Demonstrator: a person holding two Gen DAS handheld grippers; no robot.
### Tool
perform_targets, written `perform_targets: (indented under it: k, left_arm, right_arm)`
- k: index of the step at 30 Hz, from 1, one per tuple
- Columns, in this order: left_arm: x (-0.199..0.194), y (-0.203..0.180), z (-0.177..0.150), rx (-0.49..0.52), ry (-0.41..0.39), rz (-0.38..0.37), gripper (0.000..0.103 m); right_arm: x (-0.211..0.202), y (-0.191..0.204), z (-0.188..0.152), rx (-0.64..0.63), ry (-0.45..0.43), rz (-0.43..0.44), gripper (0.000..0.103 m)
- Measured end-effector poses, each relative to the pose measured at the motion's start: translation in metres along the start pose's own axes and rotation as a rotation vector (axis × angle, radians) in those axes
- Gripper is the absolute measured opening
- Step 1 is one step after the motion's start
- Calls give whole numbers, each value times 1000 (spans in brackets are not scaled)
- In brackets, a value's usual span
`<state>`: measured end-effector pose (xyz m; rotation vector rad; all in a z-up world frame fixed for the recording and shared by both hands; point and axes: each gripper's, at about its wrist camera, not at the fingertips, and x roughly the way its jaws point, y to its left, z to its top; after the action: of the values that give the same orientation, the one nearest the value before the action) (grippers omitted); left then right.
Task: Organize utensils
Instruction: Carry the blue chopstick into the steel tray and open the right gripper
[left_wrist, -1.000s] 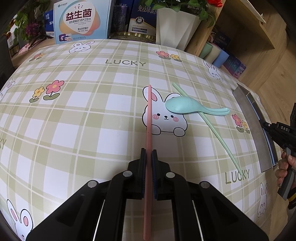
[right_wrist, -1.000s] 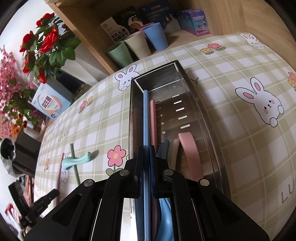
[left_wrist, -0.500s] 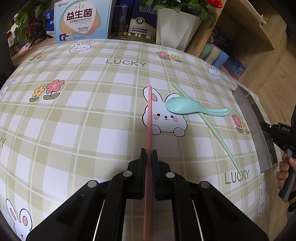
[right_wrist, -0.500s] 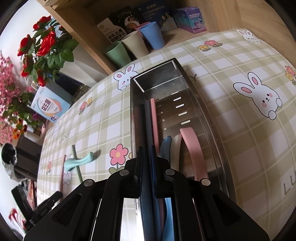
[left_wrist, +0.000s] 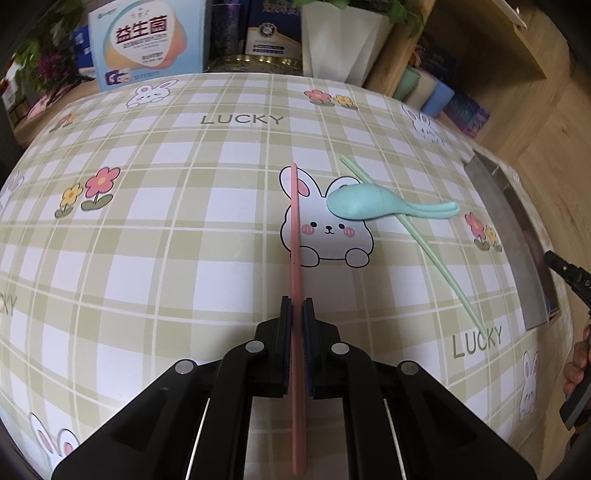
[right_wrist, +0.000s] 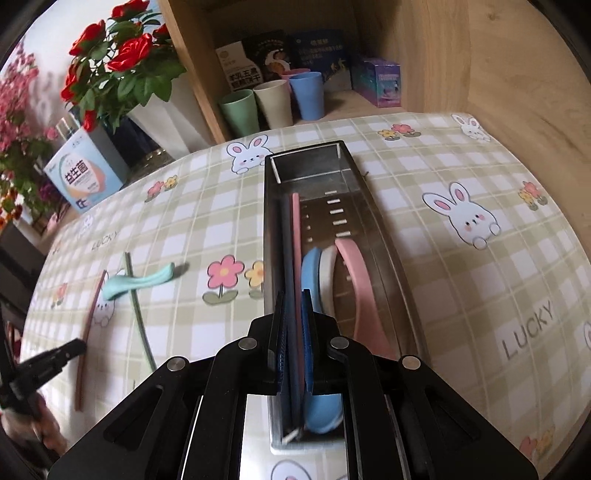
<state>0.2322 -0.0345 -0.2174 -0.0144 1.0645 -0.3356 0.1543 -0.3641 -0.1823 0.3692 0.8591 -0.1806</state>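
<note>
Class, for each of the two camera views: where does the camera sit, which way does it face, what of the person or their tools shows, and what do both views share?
Left wrist: sits on the left tool, looking down over the tablecloth at the pink chopstick it grips; the right tool and fingers show at the right edge.
Right wrist: sits on the right tool, looking down into the metal tray; the left tool shows lower left.
Shared: green spoon, green chopstick, tray, pink chopstick.

Your left tool (left_wrist: 297, 321) looks steeply down close over the desk (left_wrist: 155, 229); your right tool (right_wrist: 294, 314) likewise, above the tray (right_wrist: 373, 206). Both views share the teal spoon (left_wrist: 373, 203).
</note>
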Motion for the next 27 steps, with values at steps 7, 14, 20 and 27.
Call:
perform_targets:
  k: [7,14,20,27]
  left_arm:
    - [2,-15,1,105,26,69,8]
    - [4,-16,4,90,40,83,6]
    - [-1,-12,9,-24,57,28,6]
    - [-21,-41,24,-94,13,-61,6]
  right_arm:
    - [-7,-8,-9,60,-12,26,8]
    - [-10,-4,-13,5,-6,6,8]
    - [-16,-17,-10,29,-24,16,8]
    - [-15,-34,-6,46,-17,-1,13]
